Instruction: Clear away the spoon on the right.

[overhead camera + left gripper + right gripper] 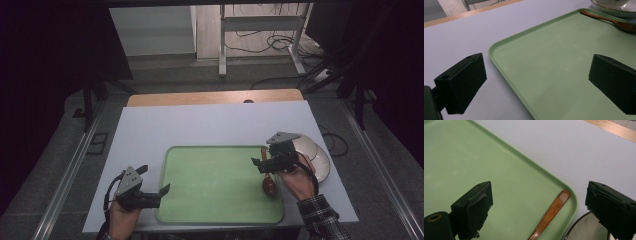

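**Spoon lies free on the tray's right side**

The wooden spoon (pixel 267 172) lies along the green tray's (pixel 215 185) right edge, handle pointing away, bowl probably nearest the person. The right gripper (pixel 537 207) hovers over it, jaws wide, touching nothing. The left gripper (pixel 159 192), also open and empty, rests well apart.

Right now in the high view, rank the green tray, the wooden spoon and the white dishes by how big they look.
1. Green tray, largest by far.
2. White dishes, stacked beside the tray, partly hidden by the right tongs.
3. Wooden spoon, smallest, lying in the tray.
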A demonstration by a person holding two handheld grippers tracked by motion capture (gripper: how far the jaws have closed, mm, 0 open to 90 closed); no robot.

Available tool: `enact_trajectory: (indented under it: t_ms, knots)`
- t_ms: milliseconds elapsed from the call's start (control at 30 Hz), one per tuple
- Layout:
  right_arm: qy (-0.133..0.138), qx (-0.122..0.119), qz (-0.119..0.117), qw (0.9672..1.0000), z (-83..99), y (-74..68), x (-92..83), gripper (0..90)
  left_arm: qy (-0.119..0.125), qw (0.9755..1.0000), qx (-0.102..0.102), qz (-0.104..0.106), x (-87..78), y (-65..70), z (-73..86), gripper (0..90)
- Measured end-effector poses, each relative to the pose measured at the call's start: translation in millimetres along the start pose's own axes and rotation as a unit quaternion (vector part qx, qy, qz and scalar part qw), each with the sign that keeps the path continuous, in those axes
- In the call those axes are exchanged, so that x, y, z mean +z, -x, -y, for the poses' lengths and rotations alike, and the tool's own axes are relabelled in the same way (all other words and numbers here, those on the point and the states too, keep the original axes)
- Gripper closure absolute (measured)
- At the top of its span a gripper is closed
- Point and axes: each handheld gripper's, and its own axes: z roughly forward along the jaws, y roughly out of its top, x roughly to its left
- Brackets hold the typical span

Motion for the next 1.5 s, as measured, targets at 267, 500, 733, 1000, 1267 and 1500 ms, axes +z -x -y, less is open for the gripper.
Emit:
enact_trajectory:
  t_ms: [267,500,733,1000,1267,1500]
  knots:
    - [0.007,-0.001,-0.006,1.0,4.1,-0.6,-8.5,0.5,-0.001,1.0,0.002,0.0,0.2,0.2,-0.2,1.2]
    - [0.01,0.008,-0.015,0.9998,11.4,0.0,-18.7,0.0,-0.001,1.0,0.003,0.0,0.6,0.6,-0.2,1.2]
    - [0.018,0.005,-0.013,0.9998,19.3,-1.2,-29.9,0.0,-0.001,1.0,0.003,0.0,0.7,0.6,-0.1,1.2]
    - [0.032,0.008,-0.003,0.9994,27.9,-1.5,-42.0,0.0,0.005,1.0,0.002,0.0,-0.3,0.1,-0.1,1.2]
    - [0.047,0.019,0.012,0.9986,37.3,1.8,-55.4,0.0,0.003,1.0,0.003,0.001,0.3,0.2,0.2,1.1]
    - [0.061,0.031,0.024,0.9974,50.1,6.4,-67.2,0.0,0.003,1.0,0.004,0.0,0.8,0.2,0.4,1.1]
